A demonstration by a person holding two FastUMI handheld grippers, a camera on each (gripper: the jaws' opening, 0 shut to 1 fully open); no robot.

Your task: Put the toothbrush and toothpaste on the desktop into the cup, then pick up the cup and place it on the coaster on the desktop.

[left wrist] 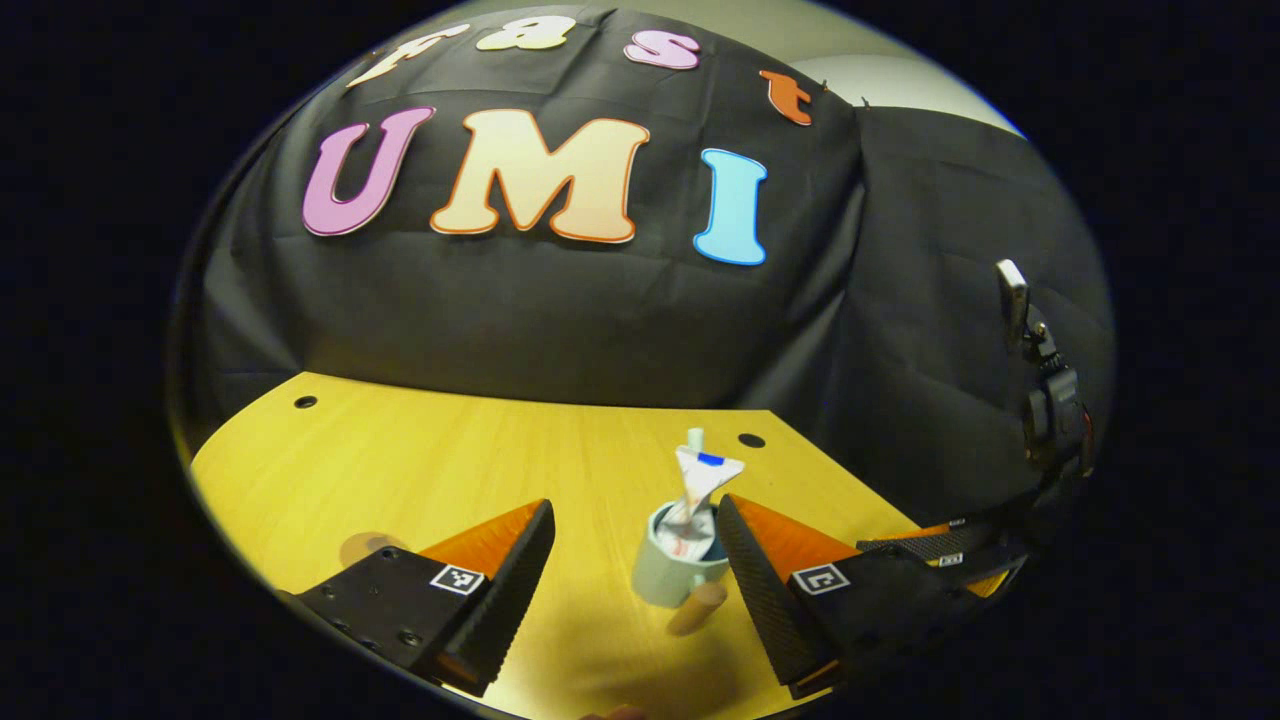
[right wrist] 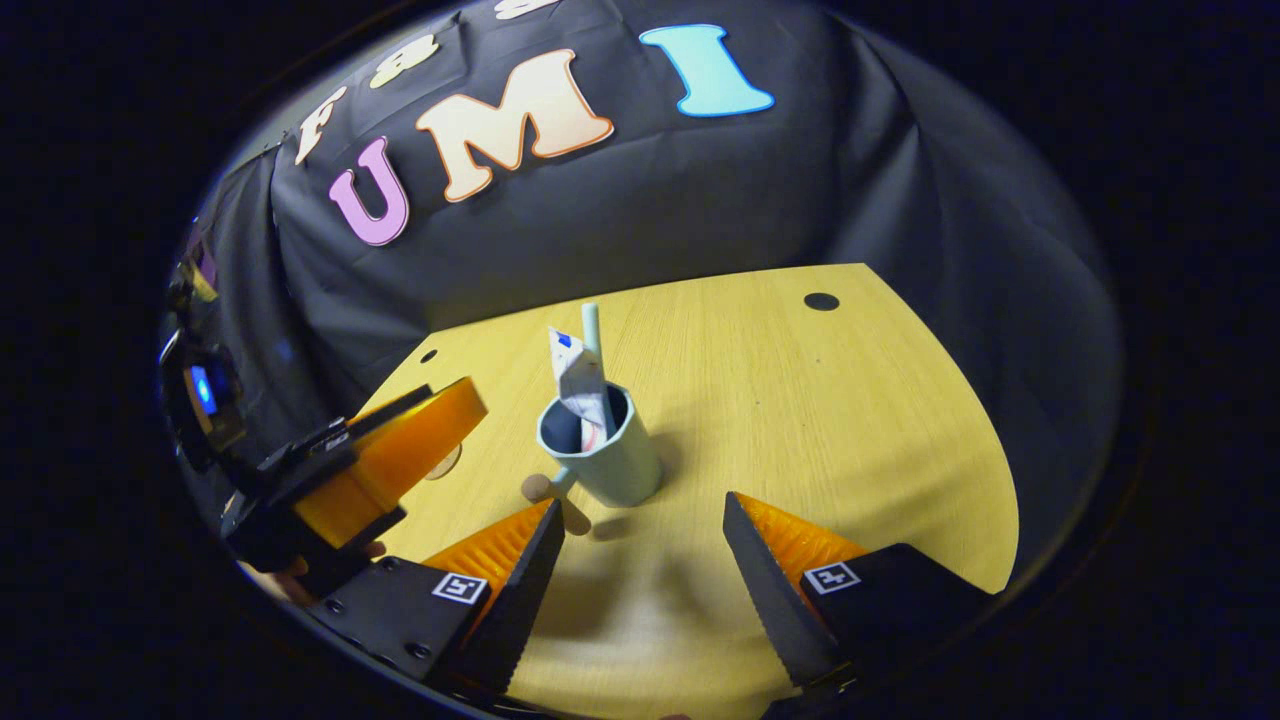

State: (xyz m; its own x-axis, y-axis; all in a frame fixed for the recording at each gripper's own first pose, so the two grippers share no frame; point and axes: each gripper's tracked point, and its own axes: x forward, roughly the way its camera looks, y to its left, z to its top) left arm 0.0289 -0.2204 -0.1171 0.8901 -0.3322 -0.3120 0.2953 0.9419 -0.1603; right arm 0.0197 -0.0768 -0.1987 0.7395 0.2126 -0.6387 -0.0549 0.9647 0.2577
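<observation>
A pale blue-grey cup [left wrist: 665, 575] with a wooden handle [left wrist: 698, 608] stands upright on the yellow wooden desktop [left wrist: 450, 450]. A crumpled white toothpaste tube [left wrist: 703, 485] and a pale toothbrush [left wrist: 695, 438] stick out of it. My left gripper [left wrist: 635, 505] is open, and the cup sits just ahead, close to its right-hand finger. A round brownish coaster [left wrist: 360, 548] lies left, partly behind the other finger. In the right gripper view the cup [right wrist: 610, 455], toothpaste [right wrist: 578, 385] and toothbrush [right wrist: 591, 328] stand beyond my open right gripper [right wrist: 642, 502]. The left gripper [right wrist: 395, 450] hovers left of the cup, covering most of the coaster [right wrist: 447, 462].
Black cloth walls close the desk at the back and sides. The desktop has small round holes [left wrist: 750, 440] [right wrist: 821, 301]. A device on a mount [left wrist: 1040, 390] stands at the right edge; another with a lit screen [right wrist: 200, 390] is at the left. The right gripper [left wrist: 950, 545] shows low right.
</observation>
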